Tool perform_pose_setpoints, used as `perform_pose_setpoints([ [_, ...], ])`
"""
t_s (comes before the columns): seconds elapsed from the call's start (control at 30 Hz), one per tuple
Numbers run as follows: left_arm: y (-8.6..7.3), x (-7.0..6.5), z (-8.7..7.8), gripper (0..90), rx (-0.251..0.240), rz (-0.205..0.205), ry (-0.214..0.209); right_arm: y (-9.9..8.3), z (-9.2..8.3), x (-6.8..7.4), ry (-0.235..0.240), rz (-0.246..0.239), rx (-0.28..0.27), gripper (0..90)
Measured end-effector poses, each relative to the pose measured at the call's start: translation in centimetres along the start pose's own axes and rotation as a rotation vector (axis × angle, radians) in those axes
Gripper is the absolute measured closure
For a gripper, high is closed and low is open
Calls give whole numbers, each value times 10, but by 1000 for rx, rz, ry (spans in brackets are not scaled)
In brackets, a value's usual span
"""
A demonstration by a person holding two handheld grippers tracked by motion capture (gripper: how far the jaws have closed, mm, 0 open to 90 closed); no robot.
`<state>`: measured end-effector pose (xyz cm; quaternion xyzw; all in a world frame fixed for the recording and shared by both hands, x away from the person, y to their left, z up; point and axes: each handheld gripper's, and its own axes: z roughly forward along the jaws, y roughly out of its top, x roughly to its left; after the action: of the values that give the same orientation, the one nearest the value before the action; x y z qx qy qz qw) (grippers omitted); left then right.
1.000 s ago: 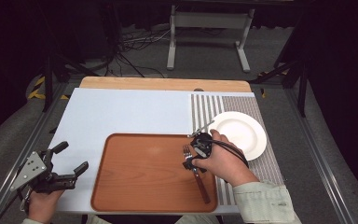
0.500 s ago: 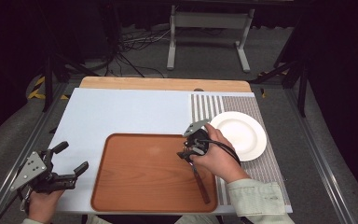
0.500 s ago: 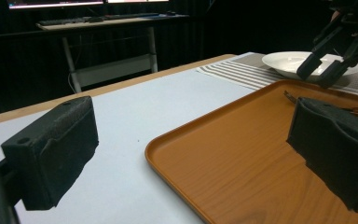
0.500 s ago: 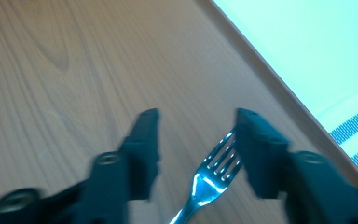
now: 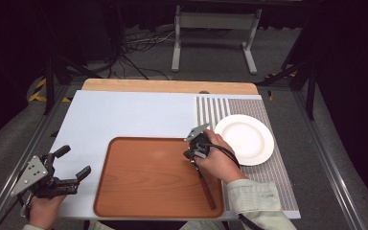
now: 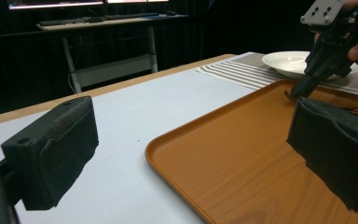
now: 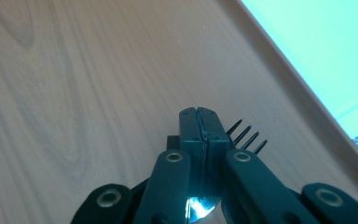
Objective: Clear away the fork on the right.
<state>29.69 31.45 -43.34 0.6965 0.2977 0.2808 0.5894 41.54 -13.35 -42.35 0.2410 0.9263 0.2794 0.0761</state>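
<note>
Right claw [image 7: 199, 122] clenched on dark four-tined fork [image 7: 247, 136], left claw [image 5: 72, 162] released

The right tool [image 5: 195, 149] has moved the fork [image 7: 247, 135] slightly toward the tray's [image 5: 143, 191] far edge.

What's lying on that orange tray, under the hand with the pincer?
A fork lies on the tray: dark tines poke out beside the right gripper, jaws shut on it, and a brown handle runs back. The hand covers its middle.
</note>
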Motion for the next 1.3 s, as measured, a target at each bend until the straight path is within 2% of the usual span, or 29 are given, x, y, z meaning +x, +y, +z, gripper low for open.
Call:
perform_pose_setpoints([
  [0.5, 0, 0, 0, 24, -4, -3, 1, -3, 12, 2, -2, -16, 26, 900],
  [0.87, 0, 0, 0, 24, 3, 2, -2, -6, 9, -3, -30, -8, 33, 900],
  [1.3, 0, -1, 1, 24, 3, 3, -4, -14, 2, -14, -71, 24, 43, 900],
])
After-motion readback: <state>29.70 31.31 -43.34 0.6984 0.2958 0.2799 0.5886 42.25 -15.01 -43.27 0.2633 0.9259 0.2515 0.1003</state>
